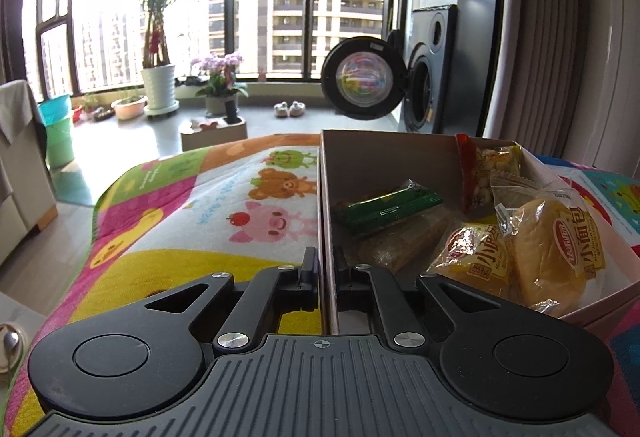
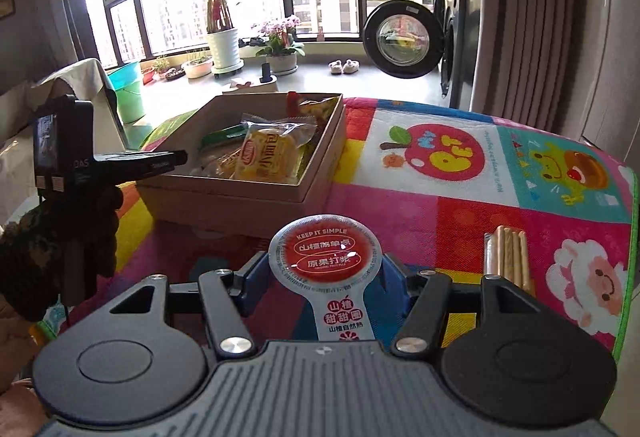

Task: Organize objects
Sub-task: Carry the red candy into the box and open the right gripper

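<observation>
From the left wrist, the left gripper (image 1: 325,277) is clamped on the near wall of the box (image 1: 326,197), one finger outside it and one inside. Inside the box lie a green bar (image 1: 390,207), two bread packs (image 1: 520,257) and a red-edged snack bag (image 1: 486,165) leaning at the far right corner. Left of the box the mat (image 1: 208,205) is bare right out to its curved edge, so there is free room on that side. Beyond, the floor runs to tall windows, with a potted plant (image 1: 158,85), pink flowers (image 1: 218,69) and a washer (image 1: 424,85) whose round door hangs open.

From the right wrist, the right gripper (image 2: 325,277) grips a round red-lidded jelly cup (image 2: 324,257) between its blue fingers (image 2: 254,269), short of the box (image 2: 240,193). The left gripper (image 2: 140,159) shows at the box's left wall, held in a gloved hand (image 2: 52,241). A pack of biscuit sticks (image 2: 508,257) lies on the mat (image 2: 480,205) just right of the cup. The mat's right part is open up to its green edge; a curtain (image 2: 520,17) hangs behind.
</observation>
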A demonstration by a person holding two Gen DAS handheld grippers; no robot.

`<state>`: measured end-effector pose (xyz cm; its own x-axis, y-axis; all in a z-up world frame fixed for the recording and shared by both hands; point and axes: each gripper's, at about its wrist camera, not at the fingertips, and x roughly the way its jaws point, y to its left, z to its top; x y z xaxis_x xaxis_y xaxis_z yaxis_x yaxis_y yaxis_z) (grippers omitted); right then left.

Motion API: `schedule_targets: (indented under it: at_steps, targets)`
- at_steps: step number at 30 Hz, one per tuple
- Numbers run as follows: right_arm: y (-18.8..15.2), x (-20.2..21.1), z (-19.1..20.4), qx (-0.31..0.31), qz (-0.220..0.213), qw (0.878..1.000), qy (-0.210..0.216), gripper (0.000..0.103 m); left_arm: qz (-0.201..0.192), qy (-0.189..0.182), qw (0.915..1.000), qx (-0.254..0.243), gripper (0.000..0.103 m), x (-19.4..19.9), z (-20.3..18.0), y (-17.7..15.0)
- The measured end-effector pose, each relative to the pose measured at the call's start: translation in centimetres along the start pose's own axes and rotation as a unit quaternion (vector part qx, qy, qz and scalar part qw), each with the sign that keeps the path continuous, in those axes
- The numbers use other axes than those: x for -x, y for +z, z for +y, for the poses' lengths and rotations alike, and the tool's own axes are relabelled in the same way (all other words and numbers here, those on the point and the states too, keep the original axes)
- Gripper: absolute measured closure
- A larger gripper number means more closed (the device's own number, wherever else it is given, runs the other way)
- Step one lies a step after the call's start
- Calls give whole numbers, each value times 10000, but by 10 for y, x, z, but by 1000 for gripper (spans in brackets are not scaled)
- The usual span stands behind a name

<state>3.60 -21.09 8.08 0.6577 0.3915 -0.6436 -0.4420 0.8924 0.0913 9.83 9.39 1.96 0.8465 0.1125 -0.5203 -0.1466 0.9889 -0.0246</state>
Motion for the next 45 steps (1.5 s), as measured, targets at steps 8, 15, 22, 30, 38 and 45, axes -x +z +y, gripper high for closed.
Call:
schedule_targets:
  at_steps: [8,15,22,30,38,45]
  targets:
    - [7,-6,27,453,-125,9978,471,43,-110,18,9998,142,94,8,2,0]
    - [26,-31,17,277,71,9982,526,43,-412,141,9989,171,95,10,-1,1]
    - [87,-40,18,-181,-360,9974,594,43,-405,-22,9990,187,94,9,4,2]
    - [143,-103,41,-840,-92,9913,1010,43,-463,-187,9983,296,93,8,11,0]
    - [158,-144,80,-335,-369,9974,517,42,-468,-235,9980,353,92,7,13,-2]
    - [161,-150,70,-572,-284,9968,471,29,-496,-284,9975,415,92,6,15,-2]
